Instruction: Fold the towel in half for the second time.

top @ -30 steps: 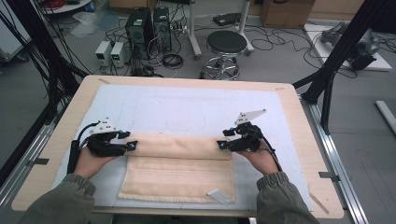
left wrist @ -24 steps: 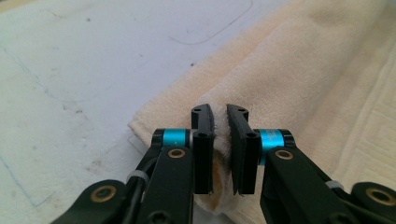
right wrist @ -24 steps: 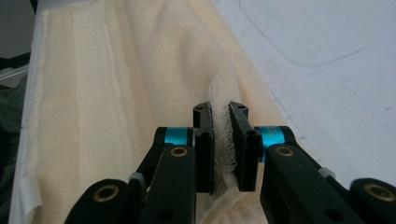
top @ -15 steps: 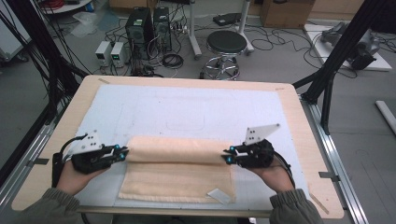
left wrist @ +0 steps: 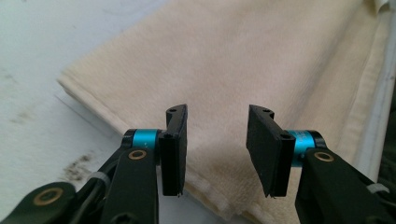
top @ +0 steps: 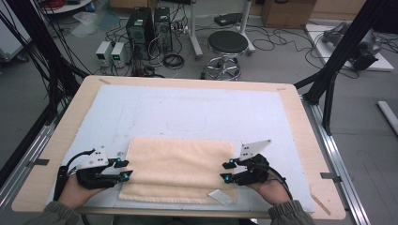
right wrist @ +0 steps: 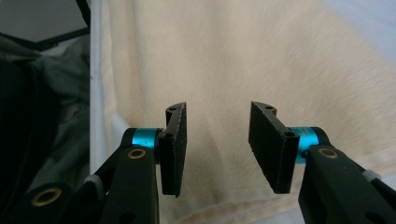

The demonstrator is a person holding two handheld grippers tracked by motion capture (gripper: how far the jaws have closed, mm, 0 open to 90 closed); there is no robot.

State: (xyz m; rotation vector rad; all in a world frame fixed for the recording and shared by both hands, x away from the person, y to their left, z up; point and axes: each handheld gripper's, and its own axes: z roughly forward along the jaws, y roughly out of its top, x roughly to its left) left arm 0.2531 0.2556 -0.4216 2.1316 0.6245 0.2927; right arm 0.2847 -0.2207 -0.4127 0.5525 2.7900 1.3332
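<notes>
1. The towel (top: 180, 168) lies folded on my near side of the mat (top: 197, 112)
2. My left gripper (top: 123, 169) has just opened at its left edge, holding nothing
3. My right gripper (top: 227, 171) has just opened at its right edge, holding nothing

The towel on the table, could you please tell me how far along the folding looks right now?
Done: the towel lies folded flat on the white mat, a doubled edge showing along its near side. In hand: nothing is gripped; the left tongs and right tongs have just been opening, and their jaws stand apart at the towel's two short ends, over the cloth. Left: probably another fold, judging by the towel's width.
</notes>
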